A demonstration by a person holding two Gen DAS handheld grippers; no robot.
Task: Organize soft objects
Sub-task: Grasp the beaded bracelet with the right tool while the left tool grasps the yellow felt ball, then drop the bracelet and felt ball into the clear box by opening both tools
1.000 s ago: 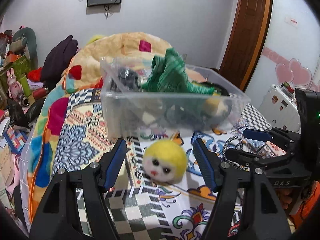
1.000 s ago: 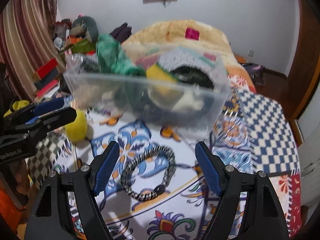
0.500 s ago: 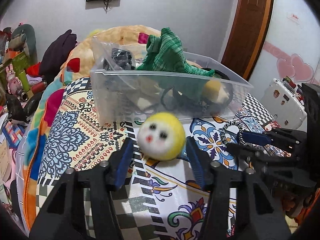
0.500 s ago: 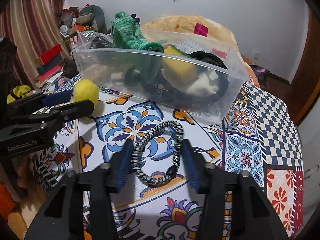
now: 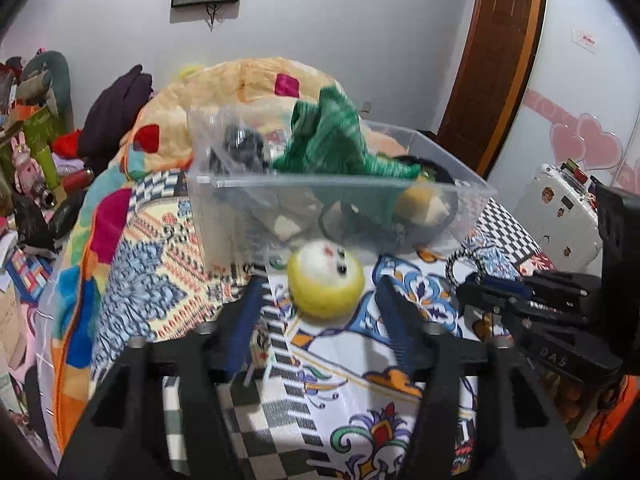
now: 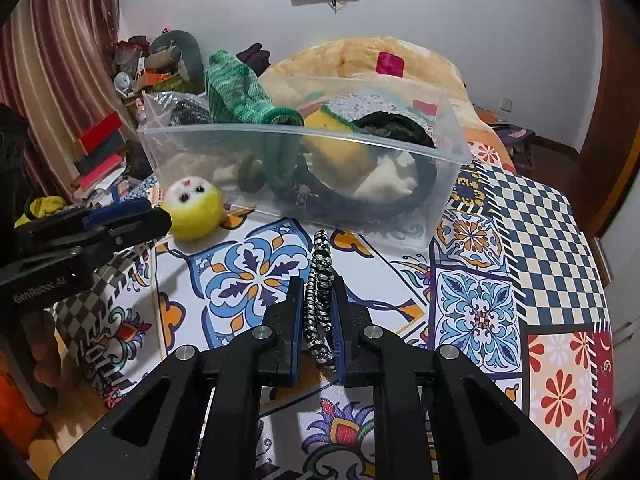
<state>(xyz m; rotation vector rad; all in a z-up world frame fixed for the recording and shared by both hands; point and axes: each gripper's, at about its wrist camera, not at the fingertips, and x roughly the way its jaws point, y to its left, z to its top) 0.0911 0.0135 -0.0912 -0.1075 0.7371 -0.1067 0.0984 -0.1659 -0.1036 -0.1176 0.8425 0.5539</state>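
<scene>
A yellow felt ball with a white face (image 5: 326,280) lies on the patterned bedspread just in front of the clear plastic bin (image 5: 340,184). My left gripper (image 5: 320,312) is open, its fingers on either side of the ball and a little short of it. The ball also shows in the right wrist view (image 6: 195,206). My right gripper (image 6: 318,308) is shut on a black-and-white braided cord loop (image 6: 320,280), which sticks out toward the bin (image 6: 304,136). The bin holds a green knitted cloth (image 6: 240,92), a yellow sponge (image 6: 340,148) and dark items.
A rolled quilt (image 5: 248,92) lies behind the bin. Clutter of books and toys (image 6: 100,148) stands left of the bed. A white case (image 5: 560,208) and a wooden door (image 5: 492,60) are on the right. The bedspread's front edge is near both grippers.
My right gripper closed on the braided cord, squeezing the loop flat. The yellow ball rolled so its face points up; the left gripper stayed open and drew back slightly.
</scene>
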